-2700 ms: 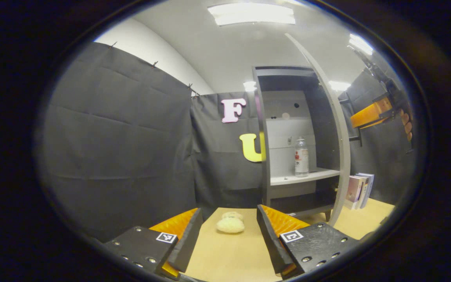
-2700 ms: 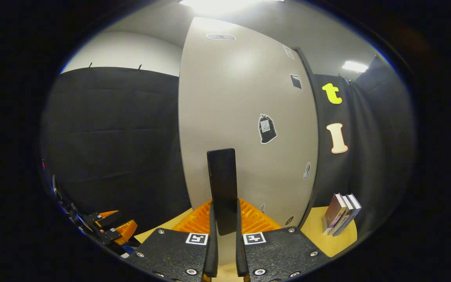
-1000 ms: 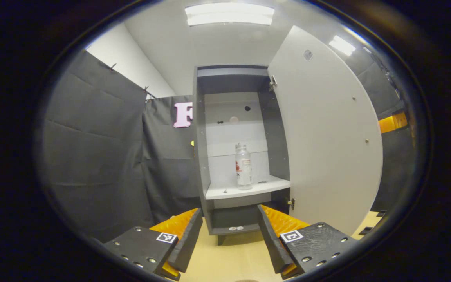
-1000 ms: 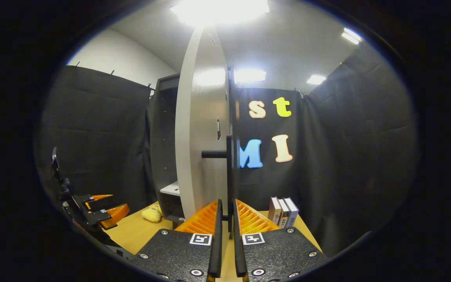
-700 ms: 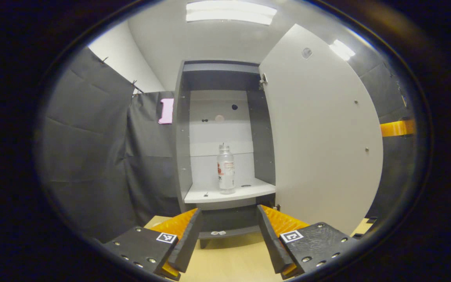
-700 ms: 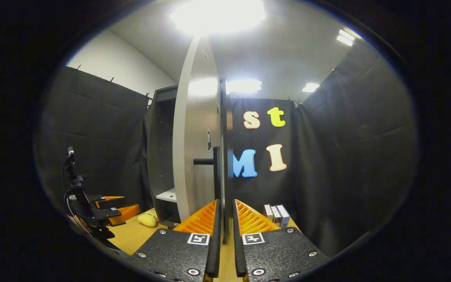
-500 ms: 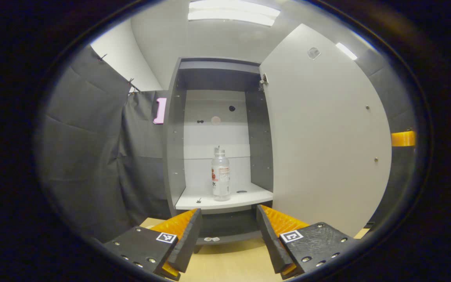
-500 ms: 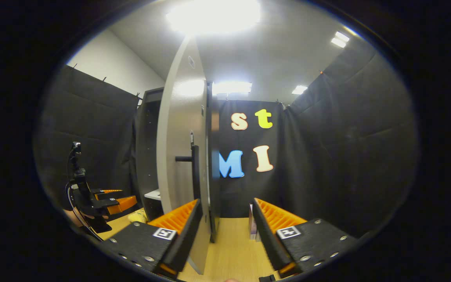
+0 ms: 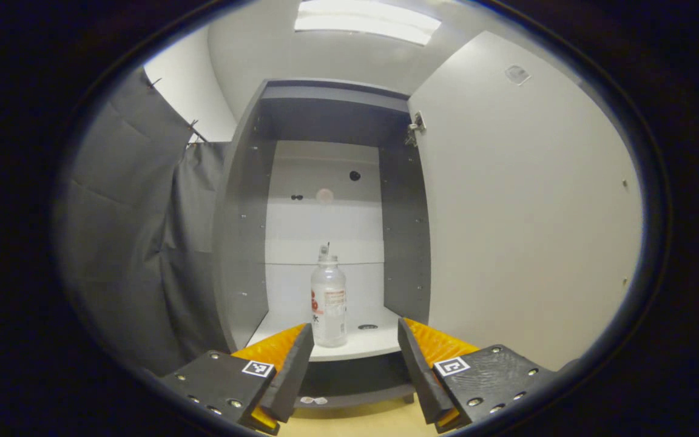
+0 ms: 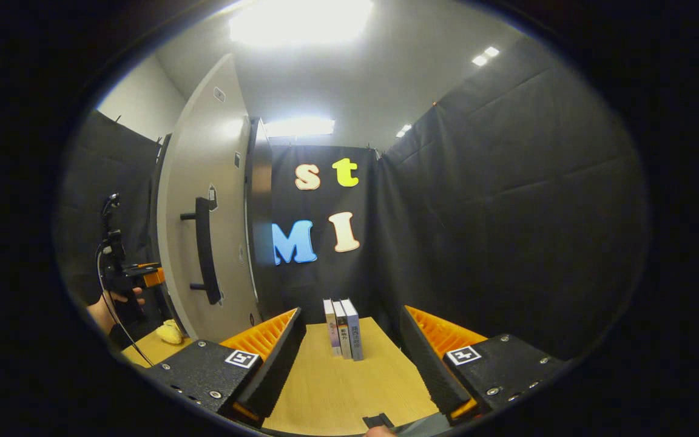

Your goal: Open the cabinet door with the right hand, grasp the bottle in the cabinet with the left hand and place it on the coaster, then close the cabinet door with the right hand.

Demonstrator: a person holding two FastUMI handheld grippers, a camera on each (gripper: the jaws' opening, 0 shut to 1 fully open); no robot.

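The grey cabinet (image 9: 240,243) stands with its door (image 9: 525,212) swung wide to the right. A clear bottle (image 9: 328,303) with a red-and-white label stands upright on the white shelf (image 9: 355,349) inside. My left gripper (image 9: 352,358) is open just in front of the shelf, and the bottle is a little beyond its fingertips, nearer the left finger. In the right gripper view, my right gripper (image 10: 349,358) is open and holds nothing, off to the right of the door (image 10: 204,182) and its black bar handle (image 10: 204,252). The left gripper (image 10: 149,274) shows far left, held by a hand (image 10: 107,309).
Three books (image 10: 343,331) stand upright on the wooden table (image 10: 337,388) by the back cloth wall. A pale yellow fuzzy object (image 10: 170,331) lies on the table near the cabinet's foot. A lower compartment (image 9: 349,379) lies under the shelf.
My right gripper has let go of the door handle, opened and swung right, away from the door. My left gripper has moved in close to the shelf and bottle.
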